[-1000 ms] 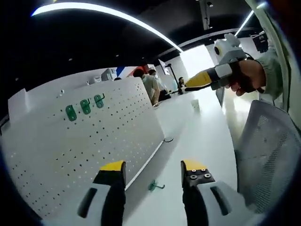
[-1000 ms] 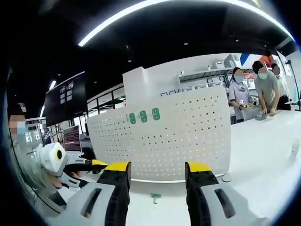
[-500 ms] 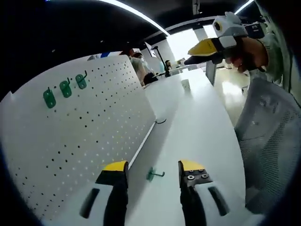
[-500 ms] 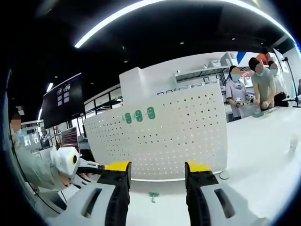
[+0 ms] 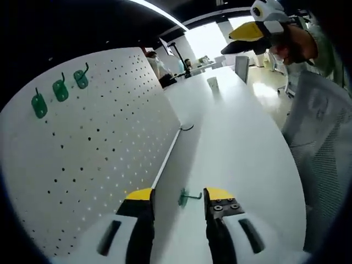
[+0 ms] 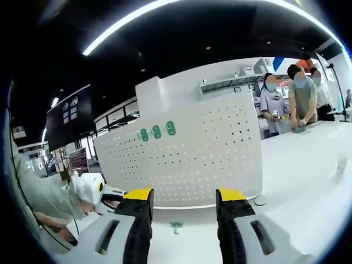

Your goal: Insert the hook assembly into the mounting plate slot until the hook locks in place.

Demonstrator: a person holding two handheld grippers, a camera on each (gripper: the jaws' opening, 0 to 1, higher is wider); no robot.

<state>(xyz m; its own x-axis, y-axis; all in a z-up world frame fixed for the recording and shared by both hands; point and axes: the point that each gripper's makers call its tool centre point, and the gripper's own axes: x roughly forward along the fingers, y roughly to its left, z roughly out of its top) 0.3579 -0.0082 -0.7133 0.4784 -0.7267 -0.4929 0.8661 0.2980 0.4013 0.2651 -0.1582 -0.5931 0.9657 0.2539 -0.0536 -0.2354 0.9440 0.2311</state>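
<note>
A small green hook (image 5: 185,197) lies on the white table just ahead of my left gripper (image 5: 179,196), between its two spread jaws; the left gripper is open and holds nothing. The same hook (image 6: 176,225) lies on the table in the right gripper view, in front of my right gripper (image 6: 183,196), which is open and empty. The white perforated mounting plate (image 5: 99,148) stands upright along the table, with three green hooks (image 5: 59,90) hung near its top. The plate (image 6: 198,159) and its three hooks (image 6: 157,131) face the right gripper. The right gripper (image 5: 250,33) shows at the top right of the left gripper view.
A grey mesh chair (image 5: 324,143) stands at the table's right edge. A small white cup (image 5: 212,83) and a thin cable (image 5: 187,127) sit farther along the table. Several people (image 6: 289,102) stand at a counter beyond the plate. The left gripper (image 6: 96,192) shows at lower left.
The left gripper has dropped and moved forward toward the loose hook, which now lies between its jaw tips. The right gripper view has shifted only slightly.
</note>
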